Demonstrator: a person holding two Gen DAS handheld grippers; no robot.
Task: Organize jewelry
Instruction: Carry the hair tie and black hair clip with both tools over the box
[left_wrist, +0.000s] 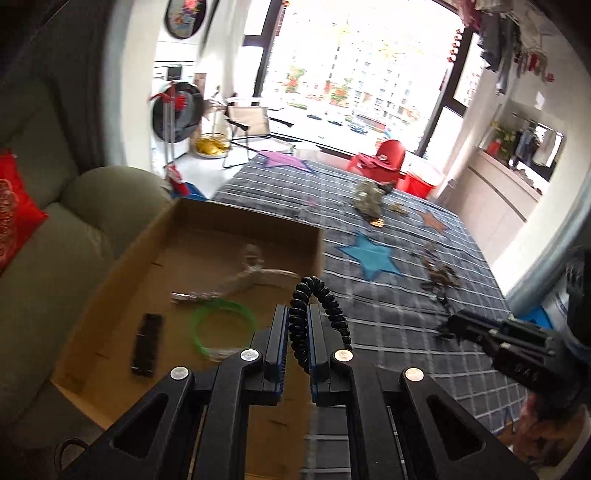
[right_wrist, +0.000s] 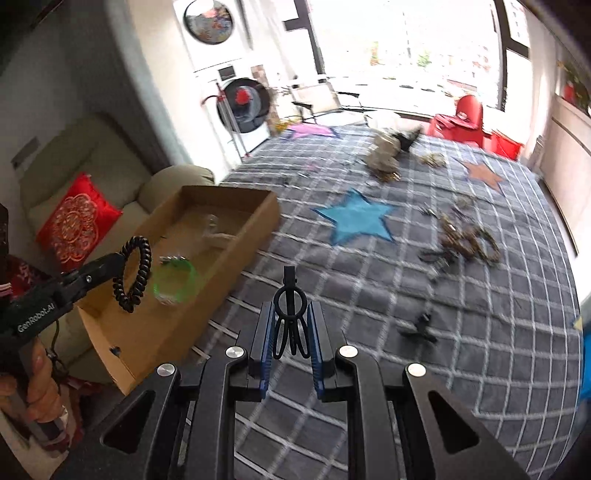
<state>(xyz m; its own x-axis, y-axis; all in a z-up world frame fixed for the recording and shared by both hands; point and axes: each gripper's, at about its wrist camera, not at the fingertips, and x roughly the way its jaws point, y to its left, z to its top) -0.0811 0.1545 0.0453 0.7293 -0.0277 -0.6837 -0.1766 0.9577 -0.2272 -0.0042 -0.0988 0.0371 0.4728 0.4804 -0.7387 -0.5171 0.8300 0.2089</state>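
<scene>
In the left wrist view, the left gripper (left_wrist: 297, 325) has its jaws closed tight on a black coiled hair tie (left_wrist: 320, 317), whose loop arches up and hangs down the right side of the fingers, held above the near edge of an open cardboard box (left_wrist: 236, 221). In the box lie a green bangle (left_wrist: 224, 326), a black comb-like clip (left_wrist: 147, 345) to its left and a pale, blurred clear piece (left_wrist: 255, 271) further back. The box sits on a grey checked cloth (left_wrist: 388, 321) with a blue star (left_wrist: 369, 258); a tangle of dark jewelry (left_wrist: 441, 275) lies to the right of the star, and the right gripper (left_wrist: 454, 326) reaches in from the right edge. In the right wrist view, the right gripper (right_wrist: 291, 332) is closed most of the way on a black looped hair clip (right_wrist: 290, 317) standing upright between its fingers, above the cloth just right of the box. At left, the left gripper holds the coiled hair tie over the box, beside the green bangle. A hand (right_wrist: 37, 384) grips that tool's handle.
</scene>
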